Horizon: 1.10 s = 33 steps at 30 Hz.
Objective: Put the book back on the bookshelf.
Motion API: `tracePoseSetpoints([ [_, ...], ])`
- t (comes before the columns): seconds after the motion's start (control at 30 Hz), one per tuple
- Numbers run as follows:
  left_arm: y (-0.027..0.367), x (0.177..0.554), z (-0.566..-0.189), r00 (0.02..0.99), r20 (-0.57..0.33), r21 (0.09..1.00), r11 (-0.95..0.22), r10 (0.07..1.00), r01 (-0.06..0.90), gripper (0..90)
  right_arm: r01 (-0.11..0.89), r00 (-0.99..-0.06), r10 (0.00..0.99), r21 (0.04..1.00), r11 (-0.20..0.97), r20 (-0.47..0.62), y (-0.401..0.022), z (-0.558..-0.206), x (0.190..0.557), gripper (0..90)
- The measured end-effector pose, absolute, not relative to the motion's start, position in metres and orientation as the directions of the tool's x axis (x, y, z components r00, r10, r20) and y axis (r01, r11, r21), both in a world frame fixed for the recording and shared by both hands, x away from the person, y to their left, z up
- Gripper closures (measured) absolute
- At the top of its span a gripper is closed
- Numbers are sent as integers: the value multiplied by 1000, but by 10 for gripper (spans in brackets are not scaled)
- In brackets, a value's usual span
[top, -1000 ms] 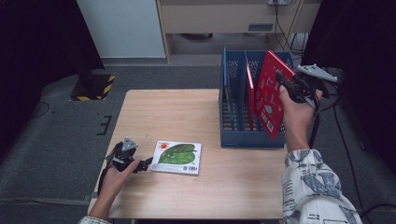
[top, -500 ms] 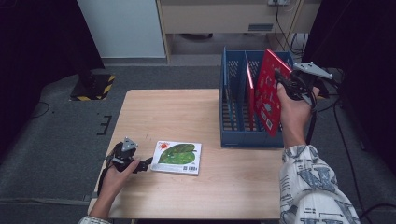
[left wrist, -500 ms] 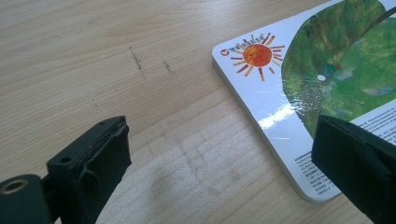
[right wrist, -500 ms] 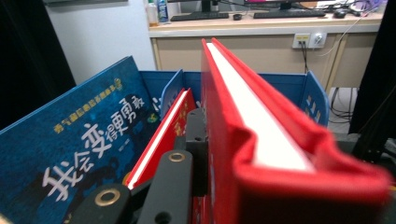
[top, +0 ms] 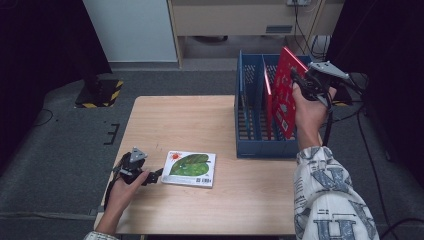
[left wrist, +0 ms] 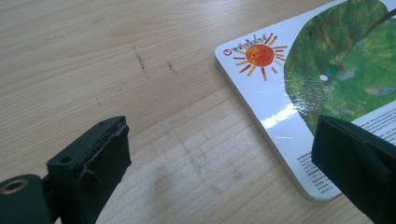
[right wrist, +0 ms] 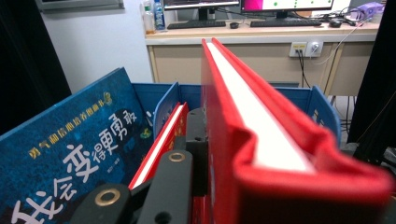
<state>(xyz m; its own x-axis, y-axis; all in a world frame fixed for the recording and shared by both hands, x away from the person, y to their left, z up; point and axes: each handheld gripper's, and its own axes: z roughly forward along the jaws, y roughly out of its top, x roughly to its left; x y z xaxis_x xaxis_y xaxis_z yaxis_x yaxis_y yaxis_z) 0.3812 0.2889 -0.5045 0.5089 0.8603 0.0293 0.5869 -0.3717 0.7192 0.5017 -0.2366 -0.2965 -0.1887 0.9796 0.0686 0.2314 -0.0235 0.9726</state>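
A rack [top: 260,145] stands at the right rear of the desk [top: 200,125], with books upright in its slots. The right gripper [top: 300,82] holds one book [top: 285,95] tilted over the rack's right slot. A flat book [top: 190,169] lies near the desk's front left, just right of the left gripper [top: 150,176].

1. Floor [top: 60,145]: dark grey carpet all round the table.
2. Table [top: 175,120]: light wood top, some scuffs, centre of scene.
3. Far left: white panel [top: 132,30] standing on the floor; a yellow-and-black striped block [top: 102,92] sits on the carpet left of it.
4. Far wall: beige desk [top: 250,17] with cables [top: 305,25] hanging off it; monitors [right wrist: 247,4] and keyboard [right wrist: 198,24] on top.
5. Left and right edges dark, black curtain [top: 380,30] on the right.
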Motion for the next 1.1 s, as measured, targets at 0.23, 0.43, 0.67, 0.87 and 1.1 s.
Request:
tracePoseSetpoints([
  [0.23, 289, 381, -505, 509, 32, 718, -374, 860, 587, 37, 227, -177, 982, 973, -31, 73, -235, -301, 509, 798],
  [0.43, 289, 381, -504, 508, 33, 719, -374, 861, 586, 37, 227, -172, 982, 973, -31, 71, -235, -305, 515, 798],
  [0.67, 289, 381, -504, 507, 34, 718, -374, 861, 587, 37, 230, -172, 982, 973, -32, 73, -235, -310, 520, 798],
  [0.87, 289, 381, -505, 510, 34, 718, -376, 860, 586, 37, 232, -177, 982, 973, -20, 62, -232, -313, 522, 798],
  [1.1, 288, 381, -505, 510, 34, 719, -376, 859, 585, 38, 239, -167, 984, 971, -23, 64, -231, -320, 527, 798],
])
